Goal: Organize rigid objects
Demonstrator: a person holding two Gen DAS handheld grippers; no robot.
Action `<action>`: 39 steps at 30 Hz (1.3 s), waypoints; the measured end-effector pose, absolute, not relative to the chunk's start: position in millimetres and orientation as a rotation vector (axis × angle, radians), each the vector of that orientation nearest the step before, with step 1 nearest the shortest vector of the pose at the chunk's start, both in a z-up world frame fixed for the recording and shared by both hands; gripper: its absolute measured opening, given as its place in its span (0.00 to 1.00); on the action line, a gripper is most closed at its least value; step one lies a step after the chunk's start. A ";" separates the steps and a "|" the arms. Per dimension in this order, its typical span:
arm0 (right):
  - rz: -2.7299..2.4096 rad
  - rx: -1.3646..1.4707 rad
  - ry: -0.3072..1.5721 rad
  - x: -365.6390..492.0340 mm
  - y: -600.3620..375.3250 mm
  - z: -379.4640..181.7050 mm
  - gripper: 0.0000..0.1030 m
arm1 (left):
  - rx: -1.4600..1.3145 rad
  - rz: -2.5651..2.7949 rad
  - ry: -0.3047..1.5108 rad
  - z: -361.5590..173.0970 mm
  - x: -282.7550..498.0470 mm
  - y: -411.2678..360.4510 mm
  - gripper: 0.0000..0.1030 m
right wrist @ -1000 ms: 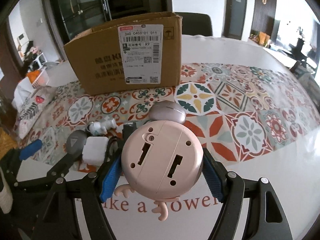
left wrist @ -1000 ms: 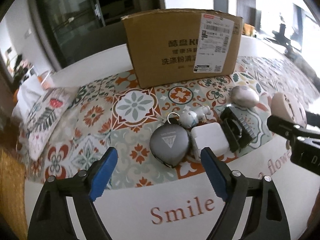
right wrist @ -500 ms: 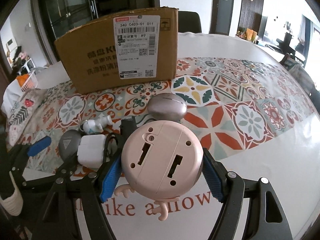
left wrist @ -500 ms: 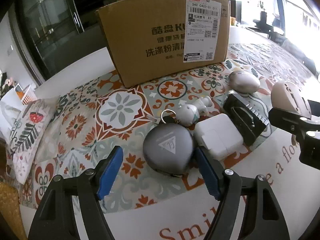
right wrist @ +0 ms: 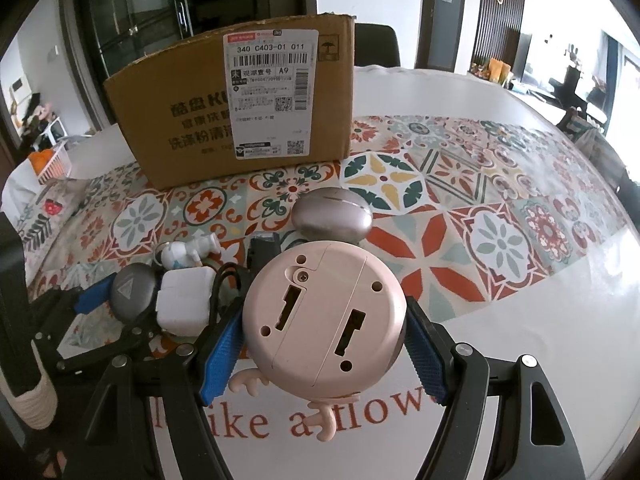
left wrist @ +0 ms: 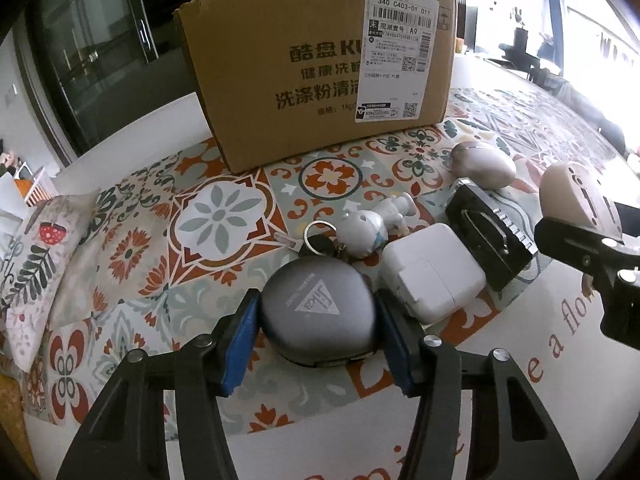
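We note the left gripper (left wrist: 318, 342) low over the patterned tablecloth (left wrist: 224, 220), its blue pads set against both flanks of the grey round case (left wrist: 320, 314); the jaws have just been closing, and they now grasp that case, which sits on the cloth at the near edge of the cluster. A key ring (left wrist: 316, 232) lies touching the case's far side. Just right of the case rests the white charger block (left wrist: 430, 276), touching or nearly touching it, and behind the two lies a small white figurine (left wrist: 372, 224) on its side. Right of the charger is a black rectangular device (left wrist: 488, 236), and beyond that a smooth oval pebble-shaped case (left wrist: 484, 164). The cardboard box (left wrist: 320, 68) stands upright at the far side of the cloth, shipping label facing us. The right gripper (right wrist: 320, 344) is clenched on the pink round toy (right wrist: 324, 316), pads on both sides, underside with its two slots turned toward the camera, small pink limbs hanging at its near edge. A floral cushion (left wrist: 36, 264) lies at far left.
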State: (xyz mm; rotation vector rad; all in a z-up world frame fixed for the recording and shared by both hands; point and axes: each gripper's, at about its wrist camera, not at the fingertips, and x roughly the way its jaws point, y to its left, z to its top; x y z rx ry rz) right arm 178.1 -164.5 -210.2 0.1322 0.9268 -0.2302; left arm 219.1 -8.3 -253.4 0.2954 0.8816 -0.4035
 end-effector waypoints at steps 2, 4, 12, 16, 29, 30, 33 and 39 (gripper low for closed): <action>-0.231 0.129 0.925 177.2 -165.0 -209.2 0.72 | 0.289 -0.400 0.888 -252.0 216.9 -7.0 0.54; -0.227 0.133 0.922 176.5 -165.5 -207.5 0.72 | 0.284 -0.391 0.889 -248.2 213.9 -5.3 0.54; -0.186 0.127 0.890 172.8 -164.2 -190.4 0.72 | 0.253 -0.339 0.871 -219.3 203.8 2.2 0.54; -0.167 0.121 0.862 170.5 -164.3 -176.0 0.72 | 0.236 -0.316 0.842 -197.5 199.4 4.6 0.54; -0.102 0.096 0.767 170.5 -170.9 -119.6 0.72 | 0.166 -0.247 0.766 -129.7 194.3 5.7 0.54; -0.097 0.094 0.761 170.6 -171.0 -116.5 0.72 | 0.160 -0.243 0.763 -125.5 193.9 5.6 0.54; -0.075 0.085 0.739 172.7 -171.8 -104.0 0.72 | 0.142 -0.228 0.752 -111.3 194.1 5.5 0.54; -0.043 0.064 0.694 177.5 -173.3 -82.3 0.72 | 0.117 -0.200 0.722 -87.1 193.2 5.9 0.54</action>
